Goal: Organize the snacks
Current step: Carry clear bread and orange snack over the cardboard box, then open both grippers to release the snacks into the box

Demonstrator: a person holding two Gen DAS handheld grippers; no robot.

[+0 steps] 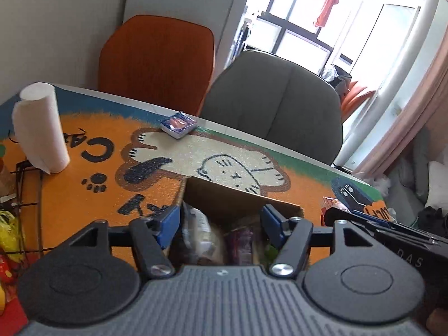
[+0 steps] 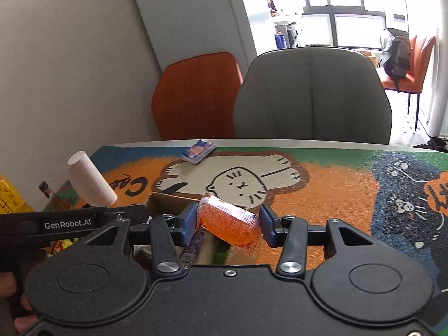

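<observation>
My right gripper point(image 2: 227, 224) is shut on an orange snack packet point(image 2: 228, 225) and holds it above the right edge of a cardboard box point(image 2: 168, 200). My left gripper point(image 1: 221, 224) is open and empty, with its blue pads above the same box point(image 1: 224, 196), which holds several wrapped snacks point(image 1: 221, 240). A small blue snack packet point(image 1: 178, 124) lies on the cat-print mat near the table's far edge; it also shows in the right wrist view point(image 2: 198, 151).
A paper towel roll point(image 1: 40, 128) stands at the left of the table point(image 1: 84, 201). A wire rack with yellow and red packets point(image 1: 8, 235) is at far left. An orange chair point(image 1: 156, 58) and a grey chair point(image 1: 274, 103) stand behind the table.
</observation>
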